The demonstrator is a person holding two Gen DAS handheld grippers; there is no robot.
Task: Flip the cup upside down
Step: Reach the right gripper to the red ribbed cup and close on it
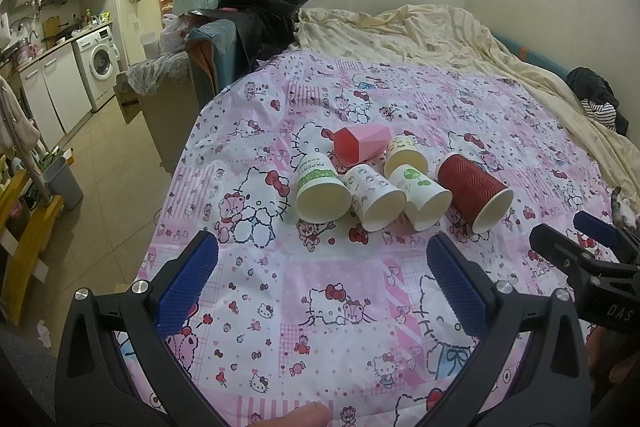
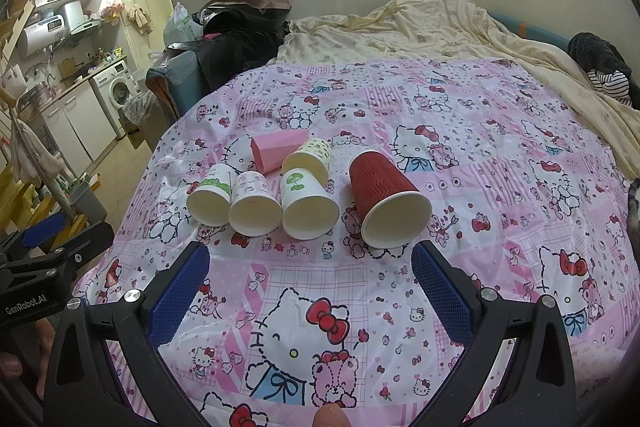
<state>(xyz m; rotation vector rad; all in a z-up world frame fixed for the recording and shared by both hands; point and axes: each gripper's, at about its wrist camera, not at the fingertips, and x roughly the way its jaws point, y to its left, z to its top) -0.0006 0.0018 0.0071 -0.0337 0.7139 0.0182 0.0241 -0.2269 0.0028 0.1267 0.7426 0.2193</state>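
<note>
While six cups lie on their sides on the pink cartoon sheet [image 2: 320,287], we hold both grippers wide apart and empty, short of them. Our right gripper [image 2: 310,261] faces the red ribbed cup [image 2: 380,191], whose mouth points toward us. Left of that red cup three white paper cups [image 2: 256,201] lie in a row; behind them rest a pink cup [image 2: 276,147] and a yellowish cup [image 2: 310,157]. Our left gripper [image 1: 322,255] sits before the same row.

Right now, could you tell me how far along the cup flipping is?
Nothing looks done: the red cup, the three white cups in front, the pink cup and the one behind all lie on their sides. Left gripper and right gripper are open, holding nothing. Every flip remains.
</note>
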